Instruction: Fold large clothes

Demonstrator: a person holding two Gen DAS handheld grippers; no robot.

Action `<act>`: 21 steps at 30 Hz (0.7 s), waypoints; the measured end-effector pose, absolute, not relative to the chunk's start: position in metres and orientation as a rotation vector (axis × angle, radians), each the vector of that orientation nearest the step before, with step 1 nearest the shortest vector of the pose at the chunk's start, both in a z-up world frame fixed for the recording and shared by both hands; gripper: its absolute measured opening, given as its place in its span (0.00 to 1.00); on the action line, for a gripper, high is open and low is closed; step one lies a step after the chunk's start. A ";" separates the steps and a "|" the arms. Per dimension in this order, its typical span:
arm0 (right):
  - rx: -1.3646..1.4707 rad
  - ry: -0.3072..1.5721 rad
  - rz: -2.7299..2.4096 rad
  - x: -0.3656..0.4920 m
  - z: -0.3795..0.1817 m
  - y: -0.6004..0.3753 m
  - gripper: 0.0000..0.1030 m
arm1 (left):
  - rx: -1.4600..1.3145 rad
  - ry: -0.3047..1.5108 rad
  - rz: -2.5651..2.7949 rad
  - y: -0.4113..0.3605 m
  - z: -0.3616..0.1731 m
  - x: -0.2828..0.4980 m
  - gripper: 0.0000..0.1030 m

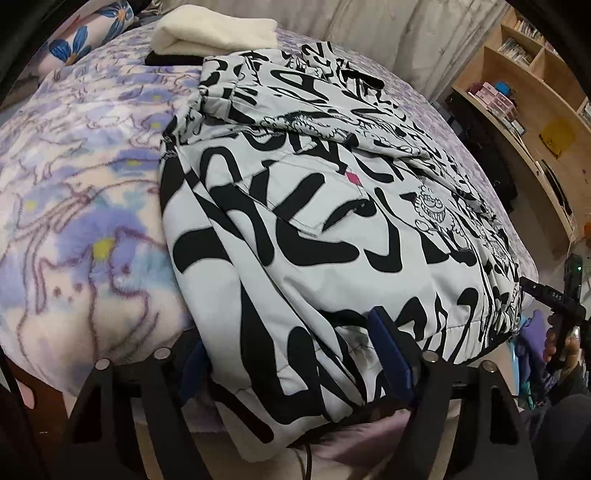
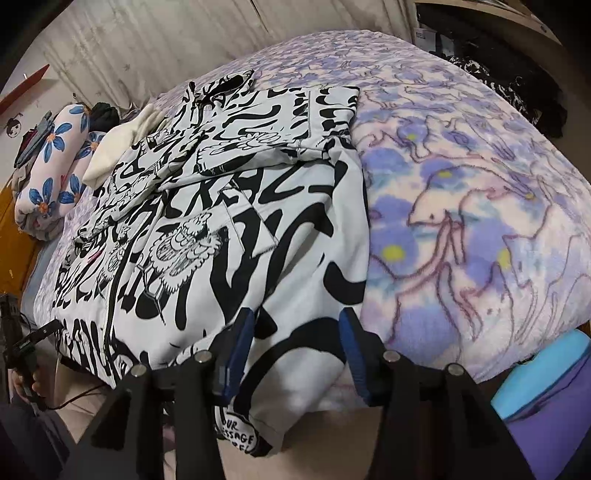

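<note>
- Left wrist view: a white jacket (image 1: 314, 221) with bold black lettering and cartoon prints lies partly folded on a bed covered by a lilac fleece blanket (image 1: 85, 177), its hem hanging over the near edge.
- The left gripper (image 1: 291, 365) sits at that hem with its jaws apart; the blue pads (image 1: 391, 354) stand on either side of a fold of the hem, and I cannot tell whether they press on it.
- A cream folded cloth (image 1: 214, 31) lies at the far end just beyond the jacket, a blue-flowered pillow (image 1: 88, 37) further left, and wooden shelves (image 1: 528, 81) stand to the right.
- The right gripper (image 1: 561, 295) shows at the right edge, held in a hand (image 1: 561, 347).
- Right wrist view: the jacket (image 2: 229, 206) covers the left half of the blanket (image 2: 472, 192), a sleeve folded across its top.
- The right gripper (image 2: 295, 350) straddles the jacket's near corner, jaws apart, the fabric between its blue pads (image 2: 236, 350); contact is unclear.
- The flowered pillow (image 2: 55, 173) lies far left.
</note>
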State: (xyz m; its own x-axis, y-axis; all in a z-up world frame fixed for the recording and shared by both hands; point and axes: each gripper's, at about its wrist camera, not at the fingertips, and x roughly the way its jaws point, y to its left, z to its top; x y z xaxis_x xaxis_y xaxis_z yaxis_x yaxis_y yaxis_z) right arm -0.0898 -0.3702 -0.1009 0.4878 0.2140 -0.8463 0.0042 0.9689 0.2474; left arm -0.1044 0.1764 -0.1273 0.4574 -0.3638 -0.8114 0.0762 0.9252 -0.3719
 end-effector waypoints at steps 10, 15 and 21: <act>0.279 1.073 0.161 -0.092 -0.107 -0.380 0.46 | -0.302 1.072 -0.292 0.175 -0.130 -0.102 0.74; 0.266 1.107 0.190 -0.100 -0.108 -0.383 0.46 | -0.305 1.078 -0.301 0.176 -0.131 -0.101 0.74; 0.294 1.117 0.237 -0.104 -0.115 -0.376 0.50 | -0.312 1.082 -0.301 0.177 -0.132 -0.099 0.74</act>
